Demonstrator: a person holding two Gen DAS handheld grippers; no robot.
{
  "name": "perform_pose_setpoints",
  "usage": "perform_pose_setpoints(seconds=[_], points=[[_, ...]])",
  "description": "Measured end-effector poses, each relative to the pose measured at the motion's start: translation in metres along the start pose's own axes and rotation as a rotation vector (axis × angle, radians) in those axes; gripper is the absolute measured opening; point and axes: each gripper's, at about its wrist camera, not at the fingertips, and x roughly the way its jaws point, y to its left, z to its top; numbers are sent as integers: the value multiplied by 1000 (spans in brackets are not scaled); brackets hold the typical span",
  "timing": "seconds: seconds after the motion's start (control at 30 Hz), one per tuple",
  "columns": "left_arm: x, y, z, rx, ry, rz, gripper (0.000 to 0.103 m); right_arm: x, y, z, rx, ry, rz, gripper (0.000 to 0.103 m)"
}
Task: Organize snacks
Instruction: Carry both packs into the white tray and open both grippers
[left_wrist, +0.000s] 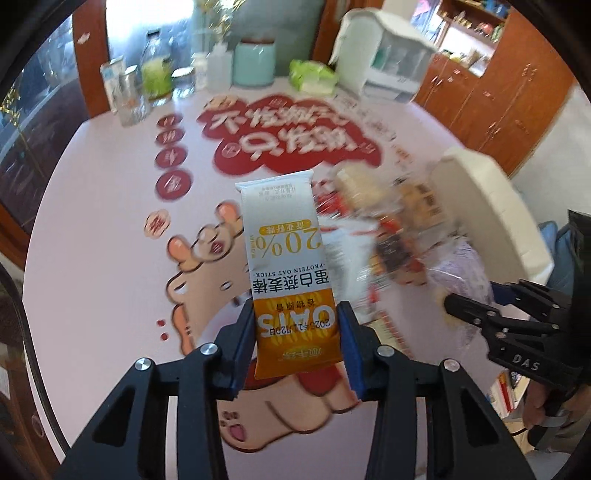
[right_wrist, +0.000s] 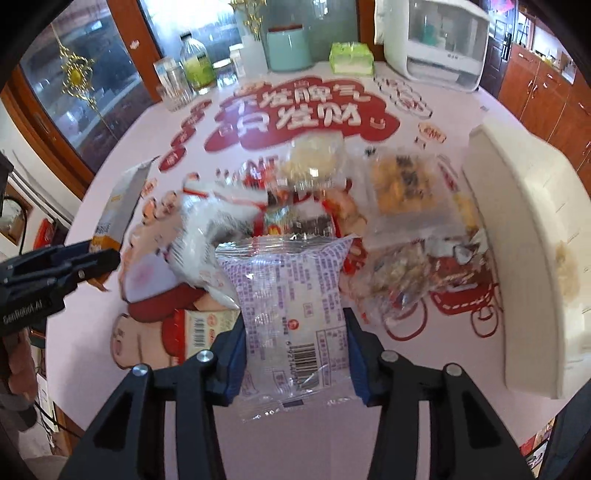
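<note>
My left gripper (left_wrist: 295, 345) is shut on the orange lower end of a white and orange oat stick packet (left_wrist: 284, 251), held upright above the pink tablecloth (left_wrist: 92, 258). My right gripper (right_wrist: 291, 354) is shut on a clear snack packet with purple print (right_wrist: 291, 295), lifted over a loose pile of snacks (right_wrist: 399, 192). The right wrist view also shows the left gripper (right_wrist: 99, 264) at the left edge with the oat stick (right_wrist: 123, 199). The left wrist view catches the right gripper (left_wrist: 458, 310) at the right, with the purple packet (left_wrist: 463, 266) partly hidden behind it.
A cream-white open bin (right_wrist: 524, 229) stands at the table's right side beside the pile. Along the far edge are glass jars (right_wrist: 171, 86), a bottle (right_wrist: 194, 61), a teal canister (right_wrist: 288, 48), a green tissue pack (right_wrist: 351, 57) and a white appliance (right_wrist: 439, 40). Wooden cabinets (left_wrist: 509, 92) lie beyond.
</note>
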Motion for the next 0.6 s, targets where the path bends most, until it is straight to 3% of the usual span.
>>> perform_pose_setpoints(seconds=[0.3, 0.6], points=[[-31, -72, 22, 78, -107, -123, 41, -70, -14, 12, 8, -144, -2, 47], [-24, -180, 46, 151, -128, -156, 41, -113, -88, 11, 51, -232, -15, 47]])
